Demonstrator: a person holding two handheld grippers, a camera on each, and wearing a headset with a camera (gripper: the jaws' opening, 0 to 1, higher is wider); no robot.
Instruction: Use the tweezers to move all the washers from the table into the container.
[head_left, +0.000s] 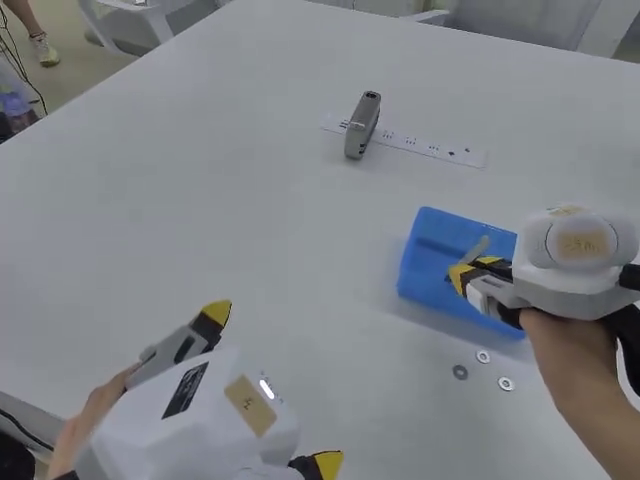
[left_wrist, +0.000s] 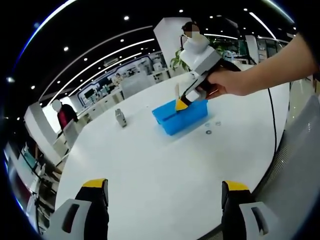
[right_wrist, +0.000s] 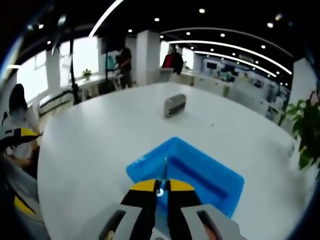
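The blue container lies on the white table. My right gripper hangs over its near side, shut on thin metal tweezers whose tips point down over the blue container. Whether the tips hold a washer I cannot tell. Three washers lie on the table just in front of the container, below the right hand. My left gripper stands open with nothing between its jaws at the near left, well away from the container. From the left gripper I see the right gripper, the container and washers.
A grey block stands on a white power strip at the far middle of the table. The table edge runs along the left. People stand in the background of the office, away from the table.
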